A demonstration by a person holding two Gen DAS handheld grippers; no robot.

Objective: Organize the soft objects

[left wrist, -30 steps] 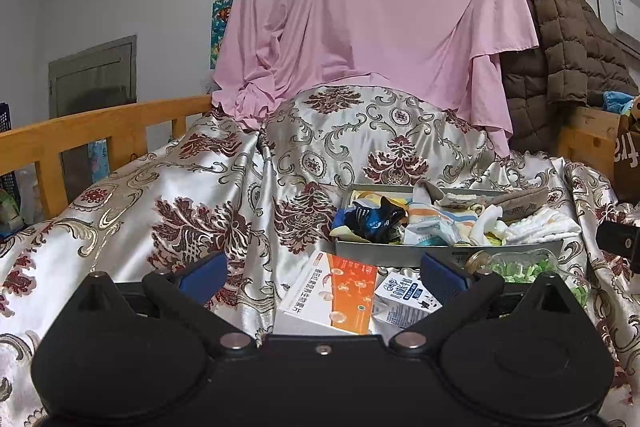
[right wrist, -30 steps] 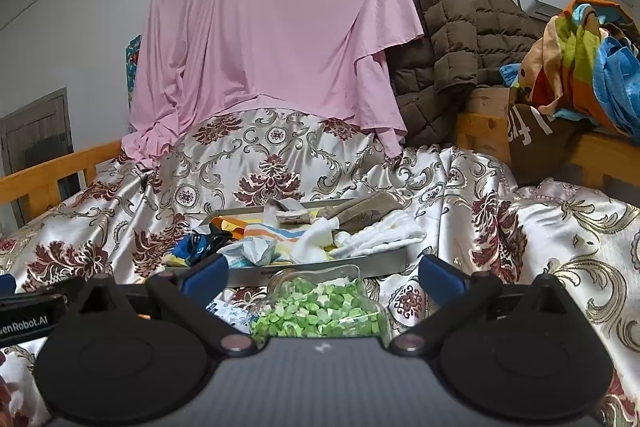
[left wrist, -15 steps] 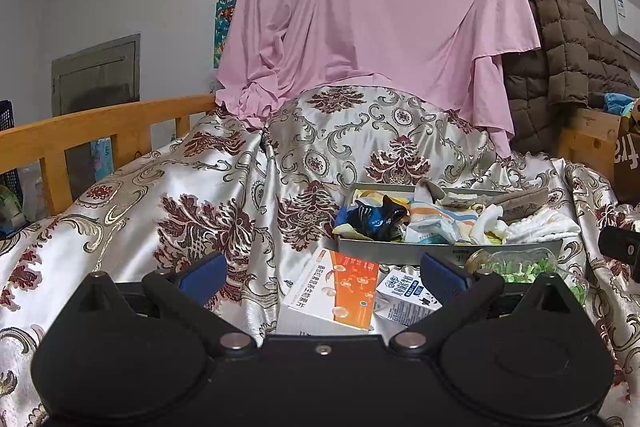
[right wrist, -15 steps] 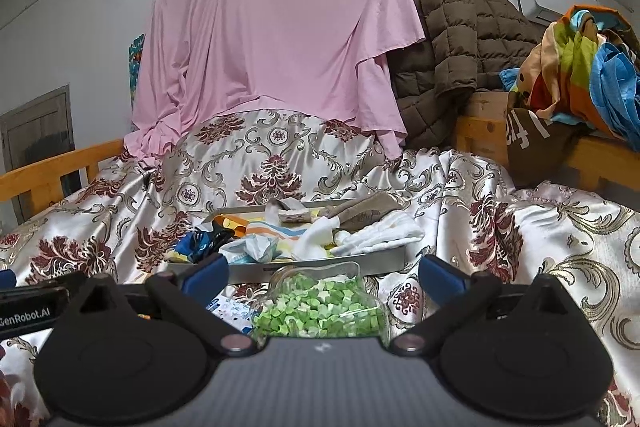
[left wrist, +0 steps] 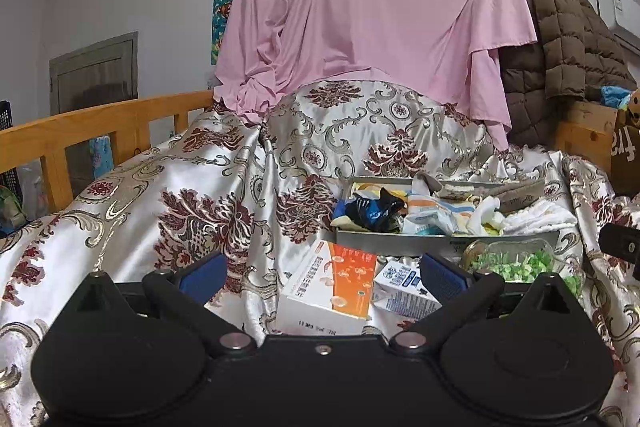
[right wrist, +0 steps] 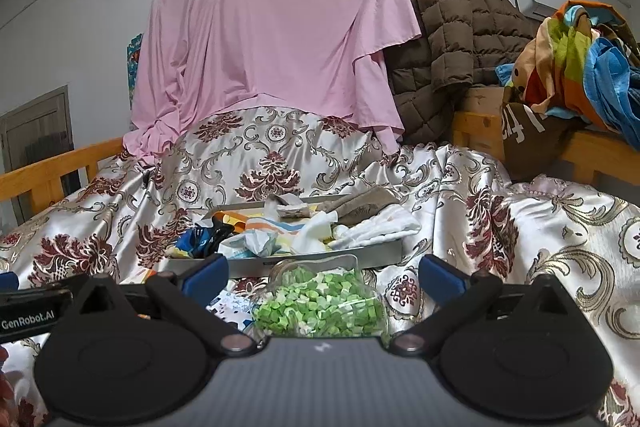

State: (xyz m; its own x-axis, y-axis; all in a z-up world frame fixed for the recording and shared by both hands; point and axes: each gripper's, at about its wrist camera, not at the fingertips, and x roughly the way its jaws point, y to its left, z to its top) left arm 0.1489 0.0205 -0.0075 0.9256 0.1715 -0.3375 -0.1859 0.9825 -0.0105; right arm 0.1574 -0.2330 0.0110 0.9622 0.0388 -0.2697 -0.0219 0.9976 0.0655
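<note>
A grey metal tray (left wrist: 400,238) (right wrist: 320,261) lies on the patterned bed cover, piled with soft items: a dark blue sock bundle (left wrist: 374,213) (right wrist: 200,239), a striped cloth (left wrist: 430,213) (right wrist: 266,227), a white folded cloth (left wrist: 536,217) (right wrist: 380,227) and a beige-brown cloth (right wrist: 360,207). My left gripper (left wrist: 323,273) is open, with an orange-and-white box (left wrist: 332,287) lying on the cover between its fingers. My right gripper (right wrist: 322,273) is open too, just short of a clear container of green pieces (right wrist: 324,301) (left wrist: 516,261) in front of the tray.
A small blue-and-white carton (left wrist: 404,285) lies beside the orange box. Wooden bed rails (left wrist: 80,131) (right wrist: 580,151) run along both sides. A pink sheet (right wrist: 272,35) and brown quilted jacket (right wrist: 452,39) hang behind; colourful clothes (right wrist: 580,59) pile up at the right.
Both grippers have crept slightly forward and to the left; the tray and boxes look a little nearer. Both stay open, and nothing has been taken hold of.
</note>
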